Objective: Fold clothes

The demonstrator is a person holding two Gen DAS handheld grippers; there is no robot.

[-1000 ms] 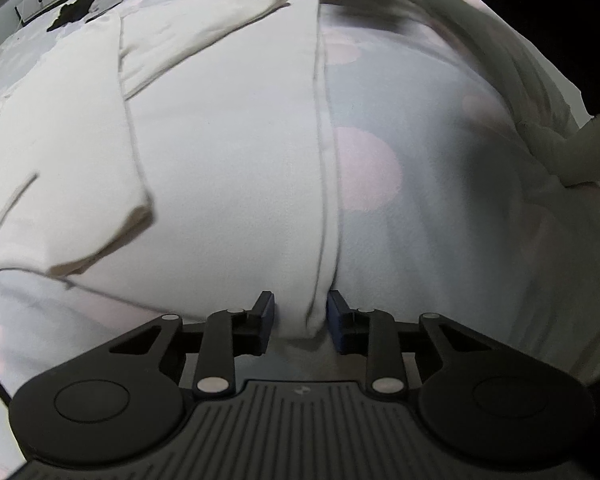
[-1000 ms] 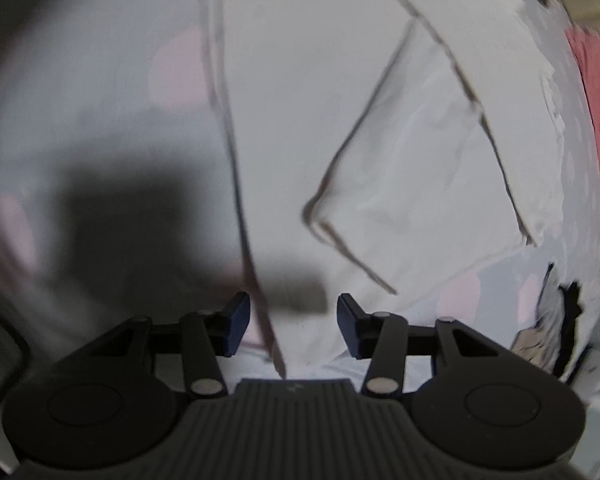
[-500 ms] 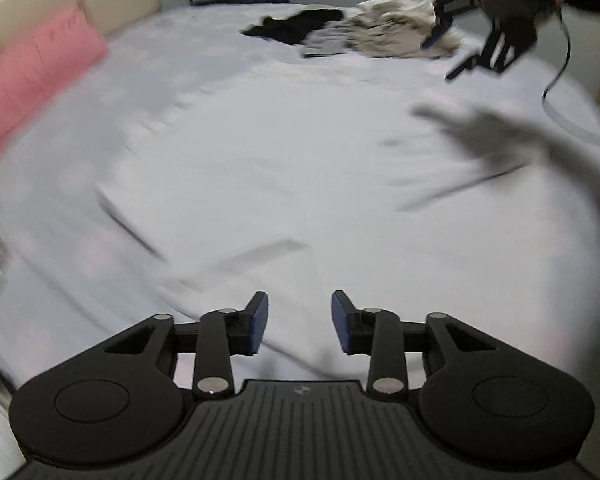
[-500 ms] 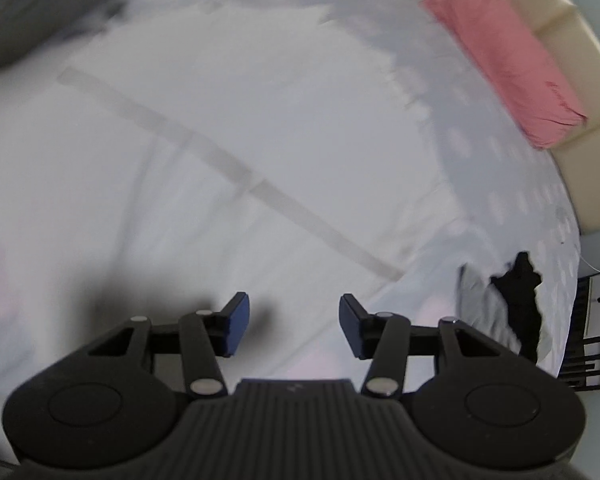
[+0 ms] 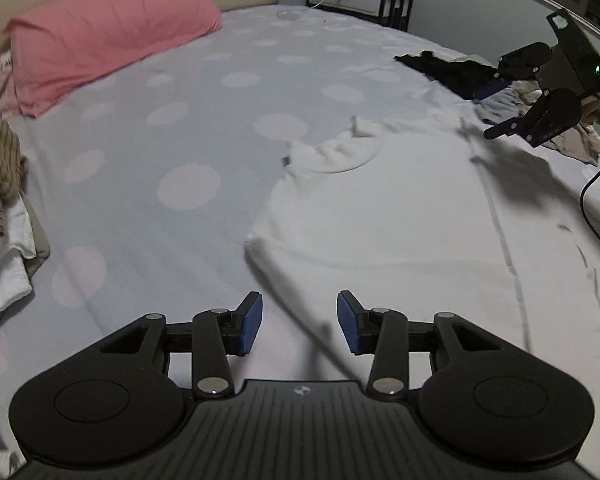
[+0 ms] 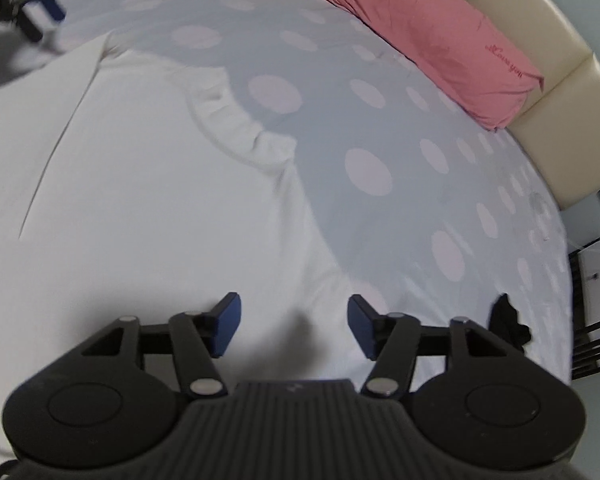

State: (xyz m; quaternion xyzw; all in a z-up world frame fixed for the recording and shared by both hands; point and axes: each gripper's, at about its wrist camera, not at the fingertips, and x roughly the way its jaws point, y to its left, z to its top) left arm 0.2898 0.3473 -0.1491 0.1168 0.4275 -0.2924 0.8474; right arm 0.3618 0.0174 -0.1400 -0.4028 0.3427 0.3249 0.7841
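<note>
Two grippers up and both empty, so we're between folds here. Biggest thing first: the bed (image 5: 204,92), grey with pale dots, fills both views. Spread across the centre and right of the left wrist view lies the white garment (image 5: 400,216), flat, collar toward the upper middle of the frame; long straight creases down its right side suggest the sides are already turned in, though I can't be sure. No crosswise fold shows, so by my reckoning the lengthwise part is done and the halving is left. Upper left, the pink pillow (image 5: 108,28). Upper right, a heap of unfolded clothes (image 5: 532,112) waits, dark and beige pieces, so plenty of the job remains. Left gripper (image 5: 299,322) at bottom centre, jaws well apart, nothing between them, poised over the garment's near edge. Right gripper (image 6: 294,326), bottom of its own view, spread just as wide, holding nothing, over the white cloth near the collar side.
</note>
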